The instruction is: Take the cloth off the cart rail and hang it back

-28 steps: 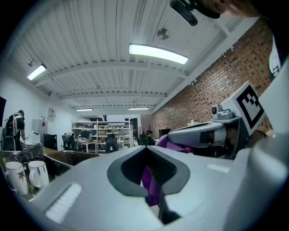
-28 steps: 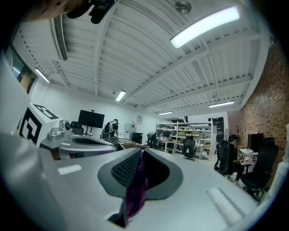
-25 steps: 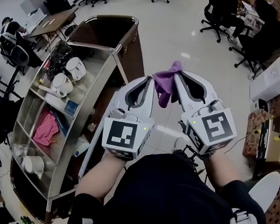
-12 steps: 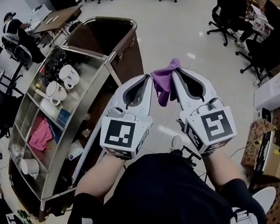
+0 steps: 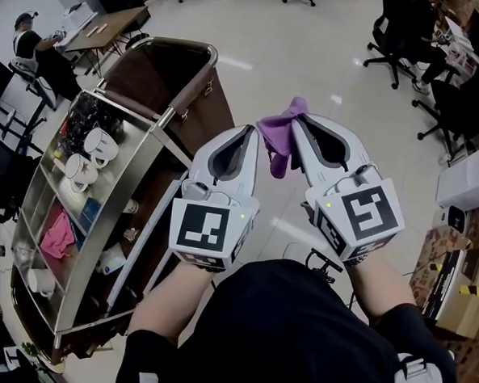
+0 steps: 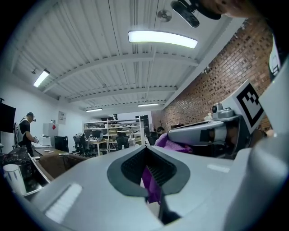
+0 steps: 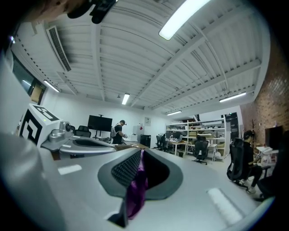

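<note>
The person holds both grippers out in front, side by side and roughly level, with the purple cloth (image 5: 280, 139) bunched between their tips. The left gripper (image 5: 254, 131) has its fingers (image 6: 81, 180) closed on one part of the cloth, a purple fold pinched in the narrow slot between them. The right gripper (image 5: 296, 118) does the same, its fingers (image 7: 216, 189) shut on another fold that hangs down out of the gap. A short loose end droops below the two tips. The cloth is up in the air over the pale floor (image 5: 314, 37), off the cart (image 5: 144, 221) and to its right, touching none of its rails. On the cart's shelves sit white mugs (image 5: 97, 144) and a pink cloth (image 5: 57, 236).
</note>
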Tool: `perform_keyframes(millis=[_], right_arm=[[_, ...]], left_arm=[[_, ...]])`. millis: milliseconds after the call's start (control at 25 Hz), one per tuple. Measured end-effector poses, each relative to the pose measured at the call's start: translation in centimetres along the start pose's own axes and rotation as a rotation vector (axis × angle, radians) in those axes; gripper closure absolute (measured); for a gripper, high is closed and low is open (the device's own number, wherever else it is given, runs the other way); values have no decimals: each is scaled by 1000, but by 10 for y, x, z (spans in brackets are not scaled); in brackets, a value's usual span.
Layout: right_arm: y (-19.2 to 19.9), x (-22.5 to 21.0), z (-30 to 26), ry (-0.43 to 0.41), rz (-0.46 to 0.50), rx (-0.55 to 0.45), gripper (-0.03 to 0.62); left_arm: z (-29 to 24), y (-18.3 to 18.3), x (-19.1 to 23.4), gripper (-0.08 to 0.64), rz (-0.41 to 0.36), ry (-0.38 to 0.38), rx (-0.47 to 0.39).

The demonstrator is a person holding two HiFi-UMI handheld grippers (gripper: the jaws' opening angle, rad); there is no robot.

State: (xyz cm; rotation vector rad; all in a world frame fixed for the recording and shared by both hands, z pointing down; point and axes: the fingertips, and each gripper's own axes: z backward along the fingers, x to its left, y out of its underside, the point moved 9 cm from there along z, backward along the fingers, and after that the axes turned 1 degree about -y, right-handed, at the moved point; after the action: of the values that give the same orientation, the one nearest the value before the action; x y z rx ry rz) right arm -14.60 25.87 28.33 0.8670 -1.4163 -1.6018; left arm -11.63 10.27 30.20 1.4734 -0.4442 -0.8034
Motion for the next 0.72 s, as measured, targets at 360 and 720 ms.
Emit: perform_keyframes(millis=[360, 720], right_arm=[[4, -83, -6, -64, -15, 9, 574], [14, -130, -10, -81, -56, 94, 574]], left_arm=[[-70, 3, -30, 560, 32, -65, 106], [-112, 13, -43, 560, 48, -94, 155]])
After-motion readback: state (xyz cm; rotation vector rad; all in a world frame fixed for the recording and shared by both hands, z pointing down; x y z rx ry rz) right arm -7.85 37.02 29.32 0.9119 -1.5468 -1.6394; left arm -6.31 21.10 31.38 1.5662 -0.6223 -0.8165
